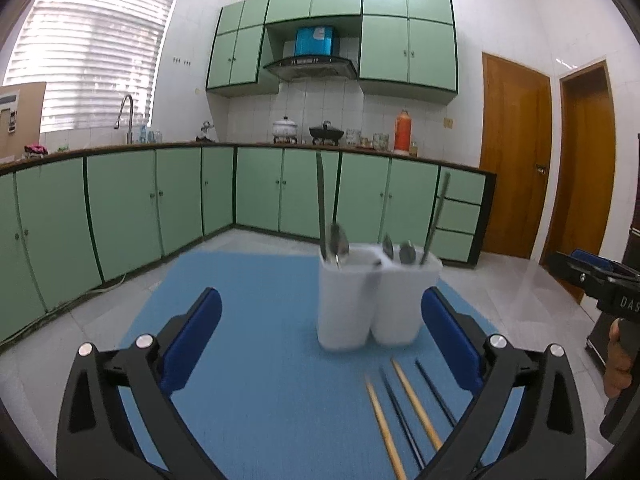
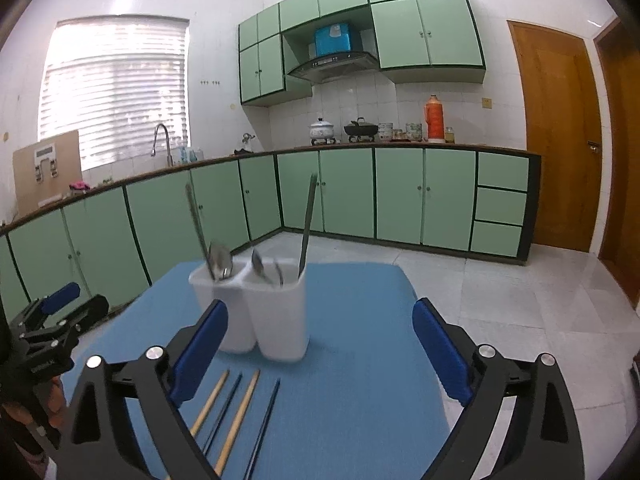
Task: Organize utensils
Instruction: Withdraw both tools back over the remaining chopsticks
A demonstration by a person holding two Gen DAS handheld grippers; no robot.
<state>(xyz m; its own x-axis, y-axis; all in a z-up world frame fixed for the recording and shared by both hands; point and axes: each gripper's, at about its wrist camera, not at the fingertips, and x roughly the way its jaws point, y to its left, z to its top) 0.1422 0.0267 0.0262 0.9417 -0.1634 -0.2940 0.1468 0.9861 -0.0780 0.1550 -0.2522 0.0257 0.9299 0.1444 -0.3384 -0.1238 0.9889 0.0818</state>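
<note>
Both claws stand wide apart and empty. From the left claw (image 1: 322,320), the white two-compartment holder (image 1: 376,300) sits at twelve o'clock on the blue-covered desk (image 1: 240,360), slightly toward one. It holds spoons (image 1: 339,240) and a few long upright utensils.

Four chopsticks lie loose on the desk between holder and camera: two wooden chopsticks (image 1: 416,396) and two black chopsticks (image 1: 436,388), alternating, roughly parallel. From the right claw (image 2: 320,344) they lie at seven o'clock, the holder at eleven.

Assessment: the sticks are light, stiff and thin; the dark pair probably smoother and more slippery. They lie flat, so a mid-length pinch, pads straddling one stick, appears soundest. Neighbouring sticks lie close; disturbing them is the risk. The holder seems light and could tip.
</note>
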